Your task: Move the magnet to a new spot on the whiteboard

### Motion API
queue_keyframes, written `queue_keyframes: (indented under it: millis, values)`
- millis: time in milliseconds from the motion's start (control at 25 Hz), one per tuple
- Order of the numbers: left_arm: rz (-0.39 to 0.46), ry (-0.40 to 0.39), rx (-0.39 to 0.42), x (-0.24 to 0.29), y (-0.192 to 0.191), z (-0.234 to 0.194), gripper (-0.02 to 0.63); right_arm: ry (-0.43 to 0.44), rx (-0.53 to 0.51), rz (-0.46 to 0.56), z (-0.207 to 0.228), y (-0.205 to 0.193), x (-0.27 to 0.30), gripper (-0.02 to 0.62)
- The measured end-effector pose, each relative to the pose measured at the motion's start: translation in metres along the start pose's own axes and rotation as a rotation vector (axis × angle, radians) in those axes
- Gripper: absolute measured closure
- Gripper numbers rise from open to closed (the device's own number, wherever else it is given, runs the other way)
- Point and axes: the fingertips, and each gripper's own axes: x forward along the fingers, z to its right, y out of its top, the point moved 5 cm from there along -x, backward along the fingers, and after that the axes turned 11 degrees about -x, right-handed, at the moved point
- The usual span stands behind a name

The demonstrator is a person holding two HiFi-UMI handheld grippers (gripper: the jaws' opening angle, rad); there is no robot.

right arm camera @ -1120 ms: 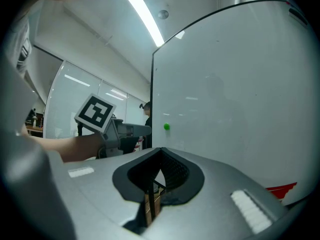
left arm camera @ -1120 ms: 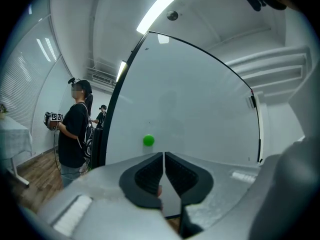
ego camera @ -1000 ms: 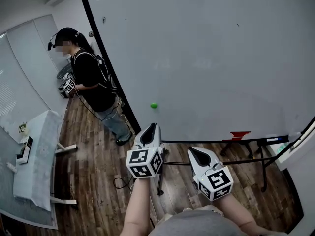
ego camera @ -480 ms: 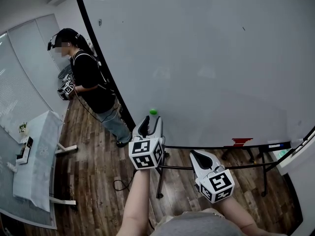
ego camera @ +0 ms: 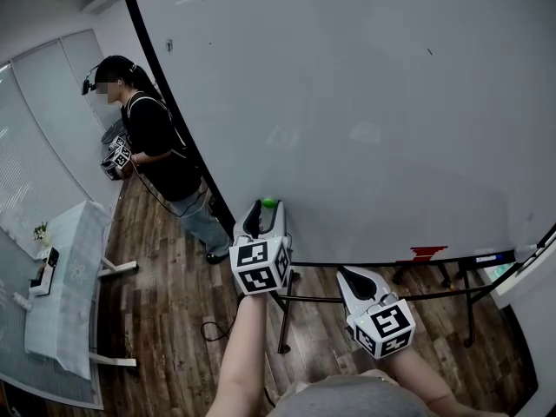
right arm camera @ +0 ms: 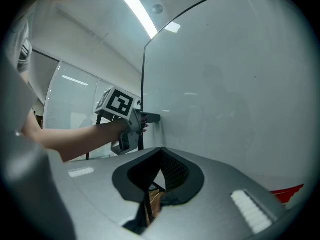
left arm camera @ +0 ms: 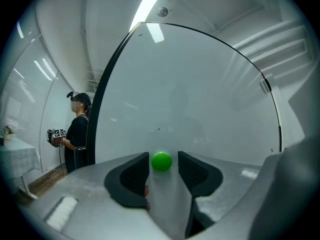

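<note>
Pickup step, I'd say: left claw (ego camera: 265, 212) at the whiteboard (ego camera: 365, 102), lower centre of frame, jaws opening around the green magnet (left arm camera: 161, 162), pads not pressing it. Next: close on it, pull off. Right claw (right arm camera: 161, 154) clenched, empty, lower right.
</note>
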Motion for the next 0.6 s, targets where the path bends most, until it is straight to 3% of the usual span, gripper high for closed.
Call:
queue_keyframes:
  millis: [600]
  values:
    - [0.01,0.031,-0.016,0.0021,-0.005,-0.0022,0.473,-0.004,0.017,-0.017,-0.0049,-0.0046,-0.003,0.597]
